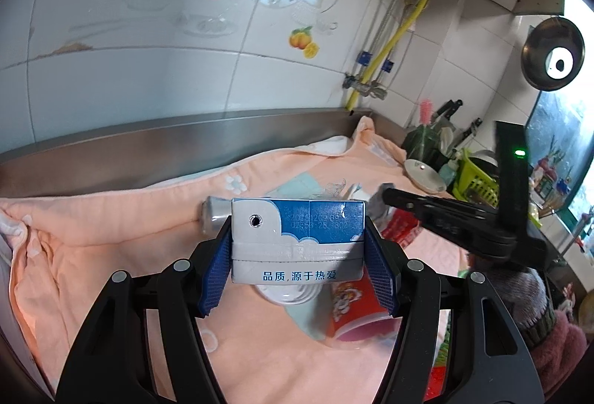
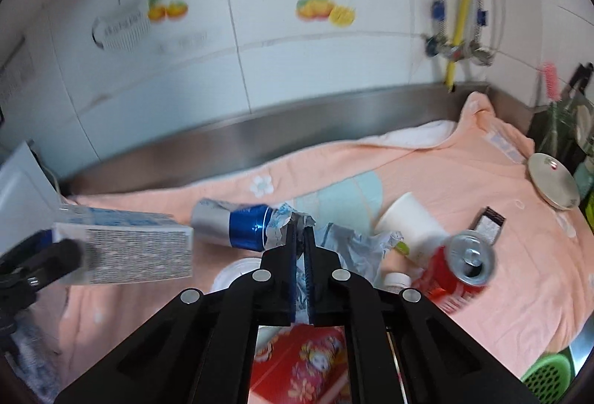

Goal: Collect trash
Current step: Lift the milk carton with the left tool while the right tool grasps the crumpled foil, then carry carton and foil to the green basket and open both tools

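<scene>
Left wrist view: a blue and white drink carton [image 1: 297, 240] is gripped between the blue pads [image 1: 213, 274] of the left tongs [image 1: 297, 255] and held above the peach cloth [image 1: 111, 237] that covers the worktop [image 1: 148, 144]. On the carton's lower white band the printed line 品质,源于热爱 can be read; a stamped date code on the blue face is too faint to make out, and a small round straw hole is seen at its upper left. A silver can [image 1: 213, 214] is seen lying behind the carton, and a red paper cup [image 1: 356, 311] with a cartoon figure is seen on its side below it. In the right wrist view, the right tongs [image 2: 300, 229] are closed on a crumpled silver-blue wrapper [image 2: 349, 244]. Beyond them a silver and blue can [image 2: 237, 225] lies on the cloth, near a white paper cup [image 2: 412, 222] tipped on its side and a red can [image 2: 460, 270] with its opened top facing the camera. No contents can be made out in either cup.
</scene>
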A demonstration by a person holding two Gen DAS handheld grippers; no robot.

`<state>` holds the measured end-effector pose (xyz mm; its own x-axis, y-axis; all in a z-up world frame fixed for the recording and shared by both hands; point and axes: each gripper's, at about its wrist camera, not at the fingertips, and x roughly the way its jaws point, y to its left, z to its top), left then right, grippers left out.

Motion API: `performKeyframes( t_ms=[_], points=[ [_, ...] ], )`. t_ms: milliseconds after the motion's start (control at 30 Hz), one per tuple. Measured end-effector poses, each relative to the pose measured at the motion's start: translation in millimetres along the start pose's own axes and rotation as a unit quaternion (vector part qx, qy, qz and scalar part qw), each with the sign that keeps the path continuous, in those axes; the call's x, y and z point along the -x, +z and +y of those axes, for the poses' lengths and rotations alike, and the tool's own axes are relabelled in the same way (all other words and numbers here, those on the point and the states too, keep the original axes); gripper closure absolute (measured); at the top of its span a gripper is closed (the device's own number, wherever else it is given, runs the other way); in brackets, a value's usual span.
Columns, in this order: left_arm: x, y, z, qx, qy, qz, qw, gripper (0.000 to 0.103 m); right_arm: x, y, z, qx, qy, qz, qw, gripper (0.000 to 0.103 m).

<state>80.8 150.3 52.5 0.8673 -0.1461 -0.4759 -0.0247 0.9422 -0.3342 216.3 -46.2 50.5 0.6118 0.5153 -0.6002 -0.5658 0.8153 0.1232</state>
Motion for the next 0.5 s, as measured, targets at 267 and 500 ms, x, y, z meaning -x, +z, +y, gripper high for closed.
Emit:
performKeyframes(
  t_ms=[267, 500],
  points=[
    [4, 2, -56, -0.036, -0.049, -0.003, 0.9982, 0.04, 104, -30, -35, -0.042, -0.013, -0.071, 0.996, 0.1],
    [1, -9, -124, -0.07, -0.115, 0.009, 0.9909, 0.04, 177, -84, -90, -0.077, -0.092, -0.073, 0.99, 0.1]
  ],
)
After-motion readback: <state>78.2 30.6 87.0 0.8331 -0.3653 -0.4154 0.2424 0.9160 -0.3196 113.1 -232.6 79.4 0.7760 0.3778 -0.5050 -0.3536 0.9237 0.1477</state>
